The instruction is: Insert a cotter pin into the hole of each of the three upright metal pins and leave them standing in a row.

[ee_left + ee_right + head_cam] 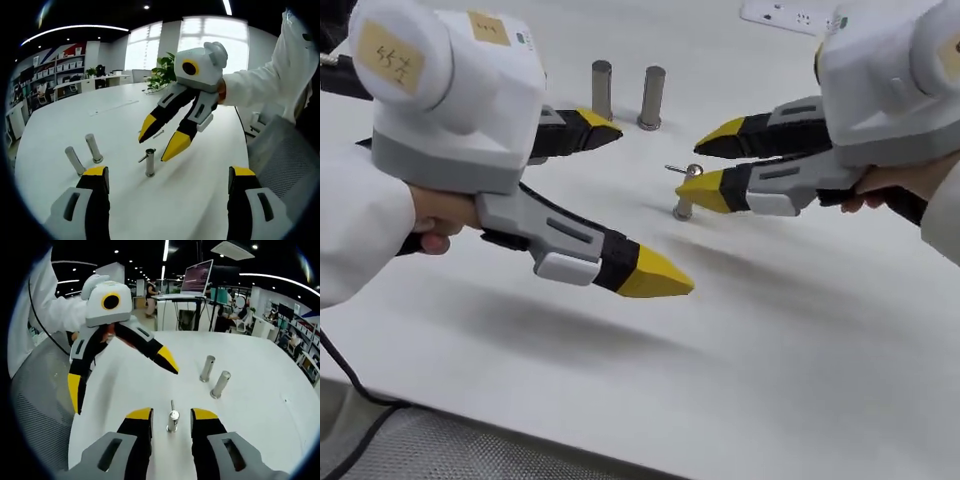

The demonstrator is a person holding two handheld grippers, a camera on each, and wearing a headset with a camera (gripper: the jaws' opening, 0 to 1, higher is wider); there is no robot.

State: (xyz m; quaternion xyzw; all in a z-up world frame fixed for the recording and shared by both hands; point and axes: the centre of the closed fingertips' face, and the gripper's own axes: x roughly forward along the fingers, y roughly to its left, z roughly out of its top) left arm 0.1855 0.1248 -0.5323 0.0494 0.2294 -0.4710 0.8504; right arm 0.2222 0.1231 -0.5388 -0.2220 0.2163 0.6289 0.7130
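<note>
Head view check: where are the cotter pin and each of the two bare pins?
cotter pin (680,169), head view, on its shaft.
left bare pin (602,88), head view, on mid-body.
right bare pin (652,96), head view, on mid-body.

Near the centre of the head view, the lower yellow-tipped jaw of the right gripper (692,168) is covering the middle of the short upright grey metal pin (682,210), and the thin silver cotter pin (673,169) at its head is showing too small to tell whether it is passing right through the hole. The white housing of the left gripper (655,210) is hiding the root of its own upper jaw and running off the upper left edge. The flat white power strip (788,14) is being cropped by the top edge.
</note>
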